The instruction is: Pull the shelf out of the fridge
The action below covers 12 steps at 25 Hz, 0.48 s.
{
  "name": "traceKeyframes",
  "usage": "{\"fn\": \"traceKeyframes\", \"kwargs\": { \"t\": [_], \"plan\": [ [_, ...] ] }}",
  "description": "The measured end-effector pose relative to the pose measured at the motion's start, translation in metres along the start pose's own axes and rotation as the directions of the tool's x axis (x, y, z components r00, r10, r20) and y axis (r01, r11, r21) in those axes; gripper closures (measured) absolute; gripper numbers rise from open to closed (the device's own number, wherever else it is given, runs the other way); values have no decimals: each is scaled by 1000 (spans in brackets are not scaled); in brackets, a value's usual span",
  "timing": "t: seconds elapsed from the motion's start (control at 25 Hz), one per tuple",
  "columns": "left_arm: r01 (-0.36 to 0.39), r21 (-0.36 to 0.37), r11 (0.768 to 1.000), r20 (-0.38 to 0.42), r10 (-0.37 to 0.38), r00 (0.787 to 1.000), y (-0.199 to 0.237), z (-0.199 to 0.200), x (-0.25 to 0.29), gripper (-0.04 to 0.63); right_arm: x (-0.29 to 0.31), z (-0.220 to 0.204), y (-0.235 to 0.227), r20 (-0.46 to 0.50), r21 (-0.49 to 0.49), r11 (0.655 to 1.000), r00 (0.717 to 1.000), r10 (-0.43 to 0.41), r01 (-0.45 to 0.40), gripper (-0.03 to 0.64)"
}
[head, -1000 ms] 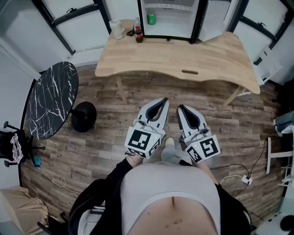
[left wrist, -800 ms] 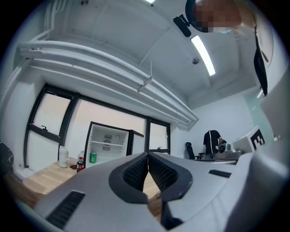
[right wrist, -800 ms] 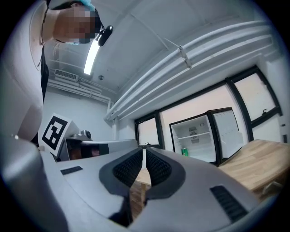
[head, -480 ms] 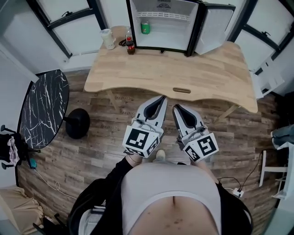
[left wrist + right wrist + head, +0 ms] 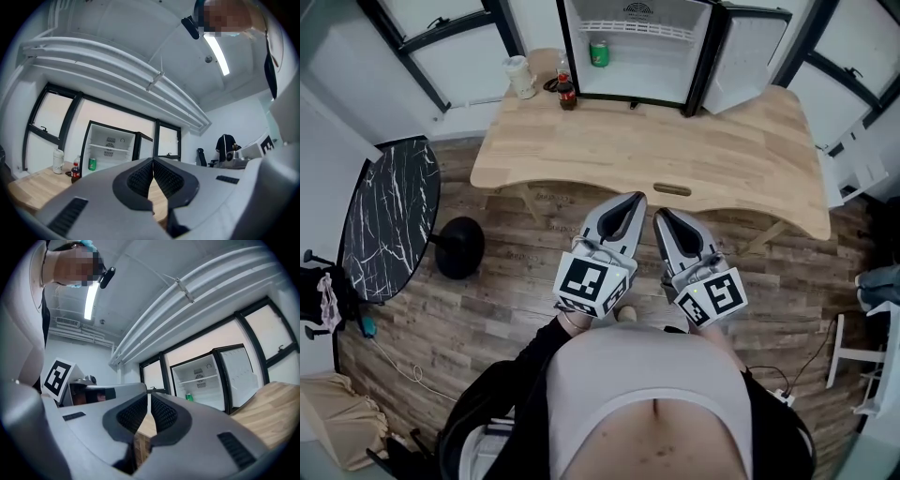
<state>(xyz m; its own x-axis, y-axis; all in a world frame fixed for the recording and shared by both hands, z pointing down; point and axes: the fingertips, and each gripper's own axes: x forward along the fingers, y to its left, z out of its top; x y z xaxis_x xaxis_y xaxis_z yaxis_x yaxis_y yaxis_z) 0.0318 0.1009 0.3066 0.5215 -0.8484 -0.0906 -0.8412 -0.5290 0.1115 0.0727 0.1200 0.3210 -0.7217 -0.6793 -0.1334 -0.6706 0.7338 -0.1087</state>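
**A:** Where is the white wire shelf (image 5: 636, 30)?

**B:** Seated high inside the open black-framed mini fridge (image 5: 652, 67), running from wall to wall. A green can (image 5: 599, 52) stands on the fridge floor below it, towards the left.

**A:** And the fridge itself?

**B:** At the far edge of the pale wooden surface (image 5: 675, 150), with its door swung out to the right. A dark soda bottle (image 5: 567, 94) and a white cup (image 5: 521, 77) stand near its left side.

**A:** The tongs?

**B:** The left tongs (image 5: 635, 198) and right tongs (image 5: 660, 215) are both closed on nothing. They sit side by side above the wood-plank floor (image 5: 506, 300), pointing at the surface and well apart from the fridge.
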Motion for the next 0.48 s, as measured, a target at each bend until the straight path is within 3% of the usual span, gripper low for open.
{"fn": "traceKeyframes", "kwargs": {
  "t": [0.48],
  "plan": [
    [-59,-14,998,-29,59,998,11,-11,0,589,7,-10,-3,-10,45,998,999,46,-45,574]
  ]
}}
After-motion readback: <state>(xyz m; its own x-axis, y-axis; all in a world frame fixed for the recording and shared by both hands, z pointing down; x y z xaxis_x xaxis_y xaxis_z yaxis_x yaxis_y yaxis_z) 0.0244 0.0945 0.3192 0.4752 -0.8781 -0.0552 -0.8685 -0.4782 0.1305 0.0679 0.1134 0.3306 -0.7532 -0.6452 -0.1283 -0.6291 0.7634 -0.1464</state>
